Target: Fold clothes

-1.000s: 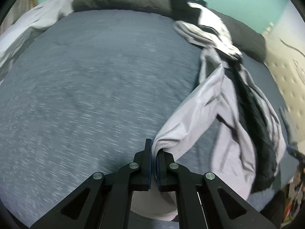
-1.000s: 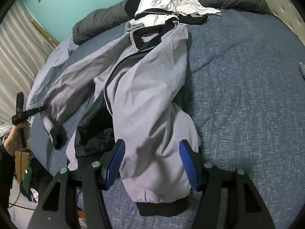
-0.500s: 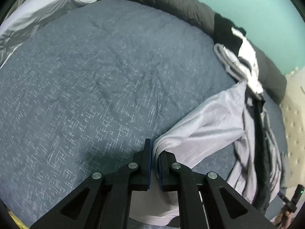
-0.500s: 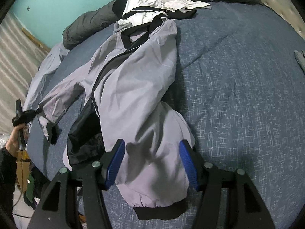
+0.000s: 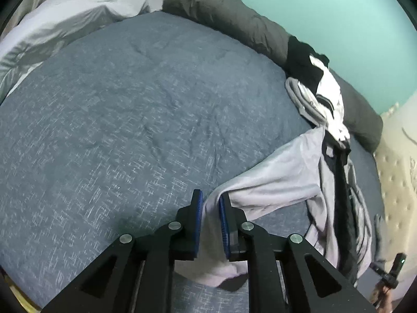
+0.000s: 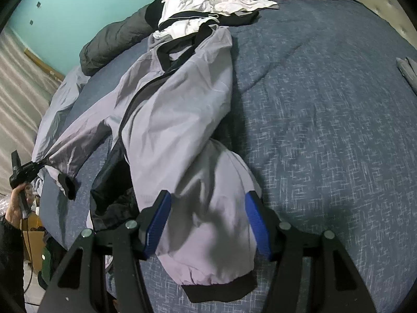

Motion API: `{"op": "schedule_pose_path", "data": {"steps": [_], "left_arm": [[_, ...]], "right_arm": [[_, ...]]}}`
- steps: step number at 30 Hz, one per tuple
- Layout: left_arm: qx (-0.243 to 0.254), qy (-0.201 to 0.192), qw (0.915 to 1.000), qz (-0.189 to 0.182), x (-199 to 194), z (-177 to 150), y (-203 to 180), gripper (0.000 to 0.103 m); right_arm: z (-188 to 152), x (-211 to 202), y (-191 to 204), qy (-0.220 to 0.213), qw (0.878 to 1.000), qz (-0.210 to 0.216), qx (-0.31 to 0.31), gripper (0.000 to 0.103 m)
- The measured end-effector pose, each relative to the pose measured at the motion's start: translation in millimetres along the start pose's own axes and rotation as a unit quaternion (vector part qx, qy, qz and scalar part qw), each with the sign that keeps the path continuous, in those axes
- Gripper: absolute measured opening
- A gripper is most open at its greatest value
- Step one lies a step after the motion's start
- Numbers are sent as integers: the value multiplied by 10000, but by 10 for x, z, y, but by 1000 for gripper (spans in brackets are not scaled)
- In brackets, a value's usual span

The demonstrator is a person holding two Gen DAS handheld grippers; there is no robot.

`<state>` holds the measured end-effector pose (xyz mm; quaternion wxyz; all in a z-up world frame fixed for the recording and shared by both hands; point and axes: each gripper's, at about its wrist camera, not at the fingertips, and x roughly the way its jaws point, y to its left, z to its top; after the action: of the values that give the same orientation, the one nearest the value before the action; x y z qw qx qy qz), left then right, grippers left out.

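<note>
left gripper [image 5: 210,210]: my jaws are opening, grey jacket [image 6: 179,109] sleeve between the pads
right gripper [image 6: 207,224]: spread wide, other sleeve cuff below it

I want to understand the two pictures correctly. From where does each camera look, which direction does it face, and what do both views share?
Left wrist: on the left gripper, looking down over the blue-grey bed cover; its jaws are opening around a sleeve of the light grey jacket with black trim.
Right wrist: on the right gripper, open above the jacket's other sleeve; a hand shows at left.
Shared: jacket, bed cover, dark grey pillow.
</note>
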<state>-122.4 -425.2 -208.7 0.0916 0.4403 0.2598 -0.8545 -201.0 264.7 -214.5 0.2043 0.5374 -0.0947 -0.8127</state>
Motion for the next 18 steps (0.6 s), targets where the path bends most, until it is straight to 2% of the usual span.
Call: {"op": "schedule_pose_path", "data": {"steps": [6,10,12,13,15,18], "left_arm": [[-4,-241,9996,157,-214,-15,38,14],[291,-215,9993,-30,-303,-116,-164,14],[456,-156,9987,-158,-318,-192,-303,14],[539,-116,9982,-219,-317,-230,-369,14],[695,-55,9970,-330,-316,-303,-493,14],[936,43,9944,-480,-298,-411,-704,14]], "right_arm": [[-41,136,42,126,9999,-26,-72,60],[-49,371,183,278,9988,-119,-381,59],[-54,461,265,280,9979,-156,-558,40],[-56,498,306,260,9977,-138,-619,35],[-67,535,396,221,9973,-75,-698,12],[-97,531,621,113,9959,155,-885,6]]}}
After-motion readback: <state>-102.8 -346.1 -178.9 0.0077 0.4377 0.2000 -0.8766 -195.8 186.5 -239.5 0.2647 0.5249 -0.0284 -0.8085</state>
